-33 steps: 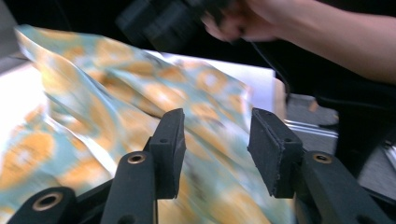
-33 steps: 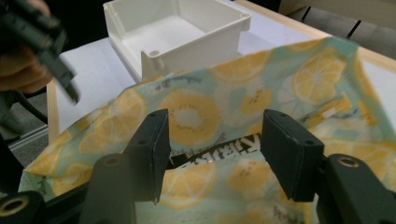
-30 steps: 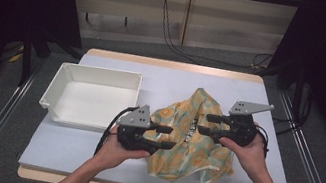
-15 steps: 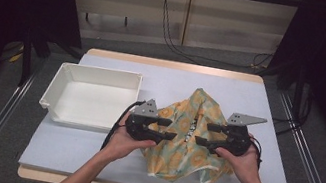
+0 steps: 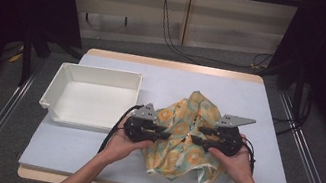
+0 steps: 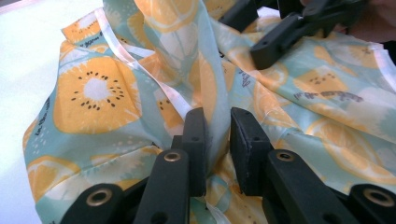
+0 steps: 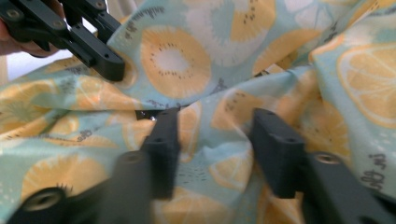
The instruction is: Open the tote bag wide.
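A crumpled cloth [image 5: 197, 108] printed with orange and lemon slices on pale teal lies on the table [image 5: 259, 108], right of centre. My left gripper [image 5: 167, 136] enters it from the left and my right gripper [image 5: 192, 139] from the right, tips facing each other. In the left gripper view the left gripper [image 6: 218, 135] has just been closing and pinches an upright fold of cloth [image 6: 93, 93]. In the right gripper view the right gripper [image 7: 217, 140] has just been closing too. Its jaws stand apart with bunched cloth [image 7: 177, 60] between them.
A white empty tray [image 5: 88, 101] stands on the table's left, close beside my left hand. A black cable trails from each gripper. Bare table lies behind the cloth and to its right. Dark floor and metal rails flank the table.
Both hands have come down onto the cloth and the tips have drawn closer together. The cloth has sunk flatter under them. The left jaws narrowed onto a fold.
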### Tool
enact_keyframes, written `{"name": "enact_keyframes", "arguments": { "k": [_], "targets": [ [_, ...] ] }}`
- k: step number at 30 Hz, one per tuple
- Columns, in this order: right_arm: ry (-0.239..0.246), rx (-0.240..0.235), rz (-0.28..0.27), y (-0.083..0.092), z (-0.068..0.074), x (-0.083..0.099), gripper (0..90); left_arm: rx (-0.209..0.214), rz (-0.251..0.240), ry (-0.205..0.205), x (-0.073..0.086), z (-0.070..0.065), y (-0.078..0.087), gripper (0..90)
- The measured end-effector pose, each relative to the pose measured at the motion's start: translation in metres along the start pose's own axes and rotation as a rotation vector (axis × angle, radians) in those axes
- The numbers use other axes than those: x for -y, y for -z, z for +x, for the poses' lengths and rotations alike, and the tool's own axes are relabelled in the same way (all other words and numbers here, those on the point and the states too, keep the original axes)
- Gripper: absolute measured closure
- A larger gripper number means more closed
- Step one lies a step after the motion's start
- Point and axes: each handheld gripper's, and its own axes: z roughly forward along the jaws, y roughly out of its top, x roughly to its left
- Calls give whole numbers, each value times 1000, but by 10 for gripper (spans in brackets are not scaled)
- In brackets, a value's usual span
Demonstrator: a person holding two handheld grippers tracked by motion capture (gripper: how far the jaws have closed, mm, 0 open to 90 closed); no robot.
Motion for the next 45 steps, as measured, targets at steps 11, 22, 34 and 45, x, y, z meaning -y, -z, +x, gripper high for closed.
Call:
{"name": "enact_keyframes", "arguments": {
  "k": [11, 22, 34, 45],
  "targets": [
    [-13, -9, -50, 14, 1, 0, 900, 3, -1, 17, 1, 2, 2, 767],
    [-14, -6, -48, 43, 6, 9, 900, 12, -21, 35, -1, 3, 9, 830],
    [-46, 60, -44, 86, 3, 39, 900, -8, -27, 53, -1, 8, 21, 897],
    [-103, 97, -19, 97, -10, 69, 900, -54, -39, 94, 4, 24, 39, 900]
  ]
}}
